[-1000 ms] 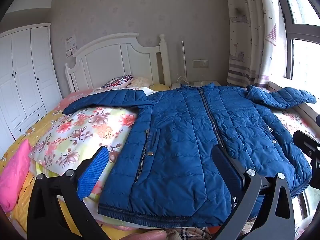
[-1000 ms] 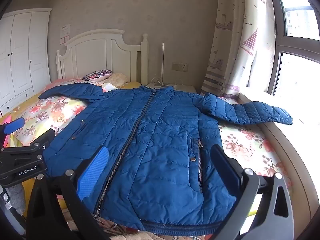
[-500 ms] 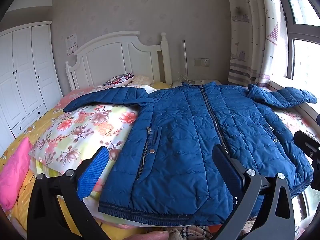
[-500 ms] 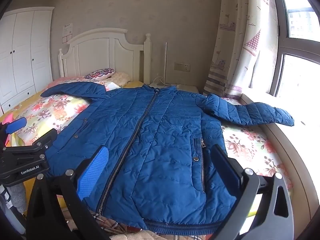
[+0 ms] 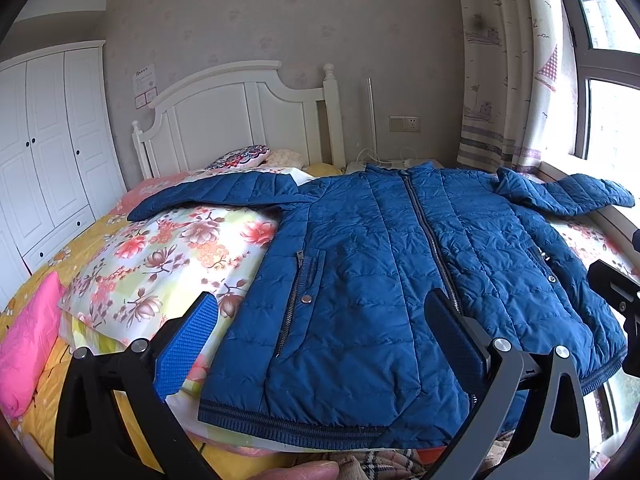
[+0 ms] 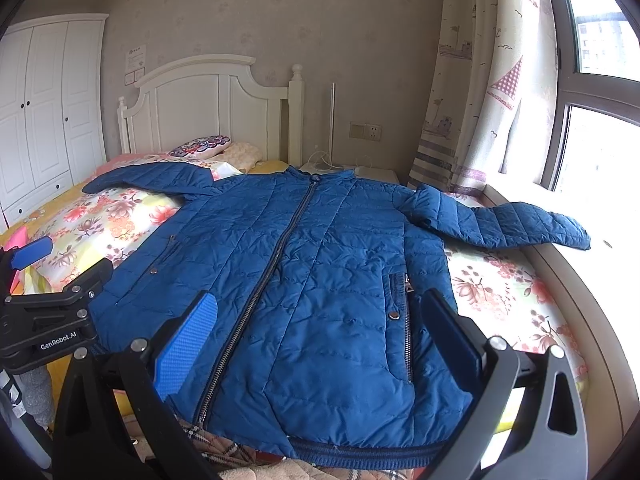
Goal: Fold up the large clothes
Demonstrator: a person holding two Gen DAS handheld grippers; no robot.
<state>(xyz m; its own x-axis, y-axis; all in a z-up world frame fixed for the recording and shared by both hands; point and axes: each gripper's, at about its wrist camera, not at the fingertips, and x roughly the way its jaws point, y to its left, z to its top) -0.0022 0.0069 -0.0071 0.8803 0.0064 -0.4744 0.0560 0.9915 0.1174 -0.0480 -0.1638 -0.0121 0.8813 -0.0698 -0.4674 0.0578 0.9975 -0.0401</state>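
Your left gripper (image 5: 320,340) and right gripper (image 6: 316,336), jaws wide and empty, have edged slightly closer to the blue jacket (image 6: 312,280), which lies flat, zipped, sleeves spread, at the bed's (image 5: 132,264) foot edge; folding not yet begun.
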